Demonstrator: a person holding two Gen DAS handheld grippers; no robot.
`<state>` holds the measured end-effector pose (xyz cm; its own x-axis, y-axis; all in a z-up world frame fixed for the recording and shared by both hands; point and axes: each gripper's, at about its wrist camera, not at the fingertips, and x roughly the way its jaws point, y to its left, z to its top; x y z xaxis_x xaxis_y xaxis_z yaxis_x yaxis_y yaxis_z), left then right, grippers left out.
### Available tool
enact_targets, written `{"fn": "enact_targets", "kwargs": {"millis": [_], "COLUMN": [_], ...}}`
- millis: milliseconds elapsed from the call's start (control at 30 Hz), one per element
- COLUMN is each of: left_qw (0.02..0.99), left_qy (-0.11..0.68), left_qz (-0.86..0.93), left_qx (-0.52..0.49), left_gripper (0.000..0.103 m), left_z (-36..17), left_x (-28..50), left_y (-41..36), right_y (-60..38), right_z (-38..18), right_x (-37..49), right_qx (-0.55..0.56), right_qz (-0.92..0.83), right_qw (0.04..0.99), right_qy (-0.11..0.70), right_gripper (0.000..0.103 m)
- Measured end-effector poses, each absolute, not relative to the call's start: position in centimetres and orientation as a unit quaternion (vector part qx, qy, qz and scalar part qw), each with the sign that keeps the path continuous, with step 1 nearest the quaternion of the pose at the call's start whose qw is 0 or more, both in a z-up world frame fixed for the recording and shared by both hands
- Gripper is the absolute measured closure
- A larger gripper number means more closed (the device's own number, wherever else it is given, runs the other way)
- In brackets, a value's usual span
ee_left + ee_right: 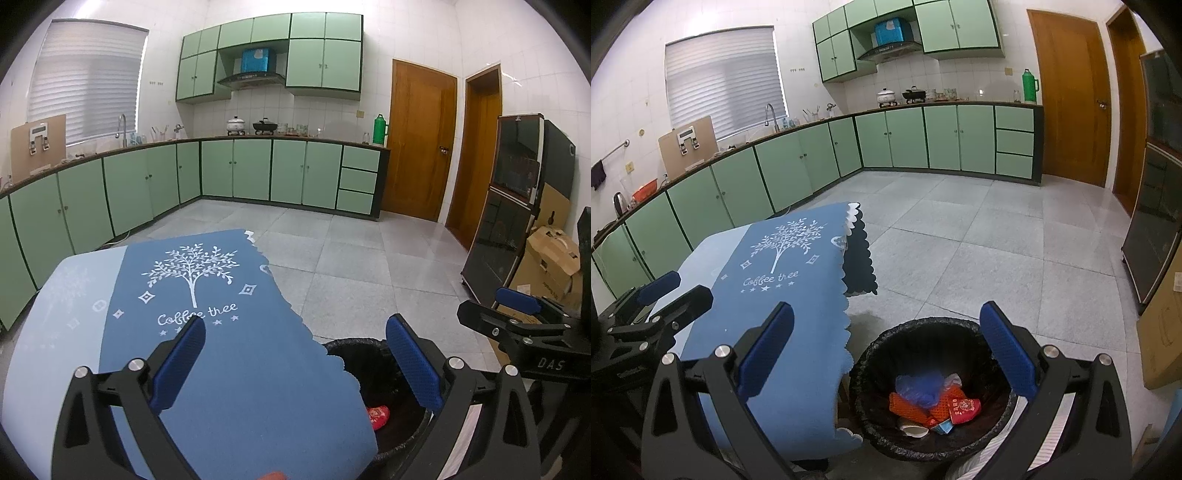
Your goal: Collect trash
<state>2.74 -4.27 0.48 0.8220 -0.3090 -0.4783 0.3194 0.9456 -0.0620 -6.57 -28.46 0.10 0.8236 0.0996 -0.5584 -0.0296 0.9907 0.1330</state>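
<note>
The black bin (882,354) at the bottom middle holds red wrappers (964,406) and a blue bag (919,387). Both claws, left (295,363) and right (886,354), are wide and hold nothing.

Left hand-held gripper (295,363): black angular frame, two blue textured finger pads (180,363), silver round screws seen on the linkages. Right hand-held gripper (886,350): built alike, black frame, blue pads (1006,352), silver screws. White lettering "DAS" is seen on its black body in the left wrist view.
</note>
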Motion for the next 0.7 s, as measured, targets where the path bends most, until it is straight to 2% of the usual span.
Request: {"fn": "enact_targets", "kwargs": {"millis": [700], "left_qw": [0.957], "left_qy": [0.242], "left_qz": [-0.160], "left_qx": [0.008], "left_gripper": [0.007], "left_z": [0.52], "left_x": [2.42], "left_y": [-3.67], "right_y": [-27.80], "right_z": [0.43], "right_x": [-6.46], "right_qx": [0.051], "right_qz": [0.039], "right_qw": [0.954], "right_qy": [0.292], "right_gripper": [0.005]}}
